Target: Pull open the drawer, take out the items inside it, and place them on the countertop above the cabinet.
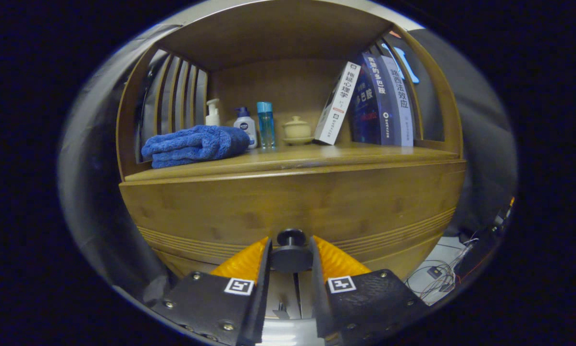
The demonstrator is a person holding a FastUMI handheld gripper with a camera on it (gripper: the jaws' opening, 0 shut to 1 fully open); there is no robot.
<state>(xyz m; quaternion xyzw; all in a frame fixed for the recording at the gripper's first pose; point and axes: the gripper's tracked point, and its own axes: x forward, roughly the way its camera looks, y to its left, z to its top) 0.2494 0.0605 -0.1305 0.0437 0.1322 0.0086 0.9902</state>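
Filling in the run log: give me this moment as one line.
phase: grasp drawer knob | gripper: jaws closed on knob | drawer: shut | countertop: towel, bottles, cup, books

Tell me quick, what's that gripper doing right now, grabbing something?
Gripper: shut on the drawer knob, one of the fingers pressing on each side; the drawer looks not yet pulled out.
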